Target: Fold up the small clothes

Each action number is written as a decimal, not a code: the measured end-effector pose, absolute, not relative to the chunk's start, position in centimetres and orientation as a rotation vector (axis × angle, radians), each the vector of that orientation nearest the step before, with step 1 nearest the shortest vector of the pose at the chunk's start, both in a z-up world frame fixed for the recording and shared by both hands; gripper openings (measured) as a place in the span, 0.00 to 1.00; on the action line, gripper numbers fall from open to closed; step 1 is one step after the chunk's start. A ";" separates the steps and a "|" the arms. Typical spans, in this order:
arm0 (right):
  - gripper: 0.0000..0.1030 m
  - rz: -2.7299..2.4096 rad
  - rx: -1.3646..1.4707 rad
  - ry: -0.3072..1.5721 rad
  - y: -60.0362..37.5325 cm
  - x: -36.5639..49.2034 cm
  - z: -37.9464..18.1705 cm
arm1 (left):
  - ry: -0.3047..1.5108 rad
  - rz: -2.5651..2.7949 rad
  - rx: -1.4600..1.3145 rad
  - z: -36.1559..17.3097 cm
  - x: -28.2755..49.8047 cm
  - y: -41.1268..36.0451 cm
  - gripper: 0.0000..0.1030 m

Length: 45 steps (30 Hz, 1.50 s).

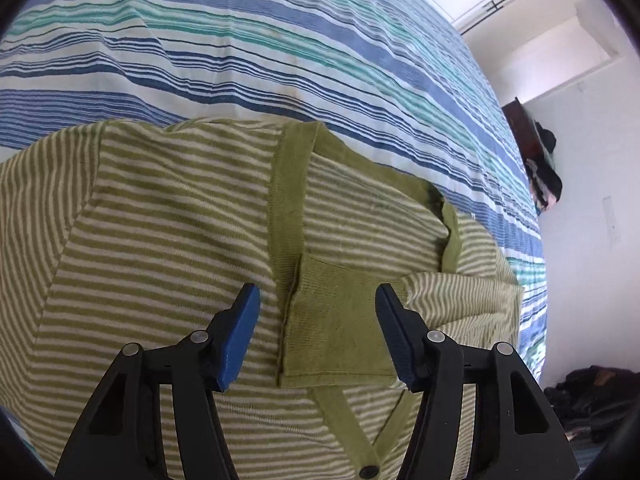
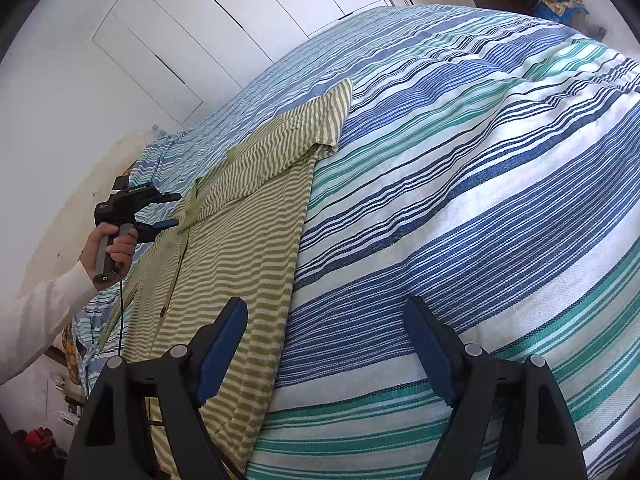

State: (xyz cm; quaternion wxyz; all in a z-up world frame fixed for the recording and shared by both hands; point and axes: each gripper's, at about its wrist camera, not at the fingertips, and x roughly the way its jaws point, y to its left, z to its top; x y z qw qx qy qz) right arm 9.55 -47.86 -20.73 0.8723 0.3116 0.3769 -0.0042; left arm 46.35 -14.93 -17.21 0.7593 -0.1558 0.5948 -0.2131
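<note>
cardigan (image 1: 168,216): green-striped, flat on striped bedspread (image 1: 280,40) — one sleeve folded across the front
left gripper (image 1: 316,320): jaws apart, hovering over sleeve cuff (image 1: 340,320), tilted down
right gripper (image 2: 324,344): jaws apart, empty — straddling cardigan's side edge, angled along bed

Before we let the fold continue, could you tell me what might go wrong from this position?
1. The left gripper is open over the solid green cuff lying on the cardigan; closing could also pinch the striped layer below.
2. The right gripper is open, straddling the cardigan's edge and the striped bedspread; it might catch the bedspread too.
</note>
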 end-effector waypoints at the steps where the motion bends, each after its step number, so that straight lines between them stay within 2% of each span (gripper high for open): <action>1: 0.78 -0.007 0.654 0.788 -47.9 9.6 -20.9 | 1.301 -0.472 -0.319 -17.5 46.5 -15.3 0.46; 3: 0.78 -0.005 0.657 0.791 -47.9 9.6 -21.0 | 1.309 -0.482 -0.285 -17.8 46.9 -15.8 0.40; 8: 0.79 -0.003 0.653 0.792 -47.8 9.5 -21.1 | 1.309 -0.449 -0.240 -18.3 47.2 -16.3 0.38; 9: 0.79 -0.003 0.653 0.793 -47.8 9.5 -21.1 | 1.301 -0.442 -0.221 -18.3 47.1 -16.4 0.23; 10: 0.79 -0.004 0.652 0.794 -47.8 9.5 -21.1 | 1.294 -0.433 -0.183 -18.1 47.0 -16.6 0.02; 15: 0.79 -0.007 0.655 0.794 -47.8 9.6 -21.1 | 1.208 -0.416 -0.104 -15.0 45.6 -16.4 0.01; 21: 0.79 -0.008 0.654 0.790 -47.8 9.6 -21.1 | 1.141 -0.331 -0.146 -11.0 46.0 -10.9 0.01; 26: 0.79 -0.011 0.658 0.788 -47.9 9.6 -21.1 | 1.203 -0.193 -0.185 -13.1 46.9 -6.0 0.01; 30: 0.80 -0.012 0.650 0.792 -47.8 9.7 -21.1 | 1.268 -0.161 -0.137 -16.0 46.8 -6.0 0.02; 33: 0.82 -0.011 0.641 0.799 -47.6 9.9 -21.2 | 1.296 -0.127 -0.070 -17.4 46.7 -6.5 0.09; 35: 0.83 -0.013 0.630 0.807 -47.4 10.0 -21.3 | 1.294 -0.120 -0.074 -17.2 46.3 -6.2 0.21; 37: 0.84 -0.013 0.627 0.808 -47.3 10.1 -21.2 | 1.262 -0.130 -0.113 -15.9 45.3 -5.3 0.53; 39: 0.84 -0.012 0.639 0.803 -47.4 10.1 -21.0 | 1.194 -0.141 -0.135 -13.8 43.6 -4.1 0.64; 45: 0.84 -0.022 0.509 0.737 -45.8 9.6 -18.0 | 1.109 -0.247 -0.073 -10.2 32.8 -3.2 0.74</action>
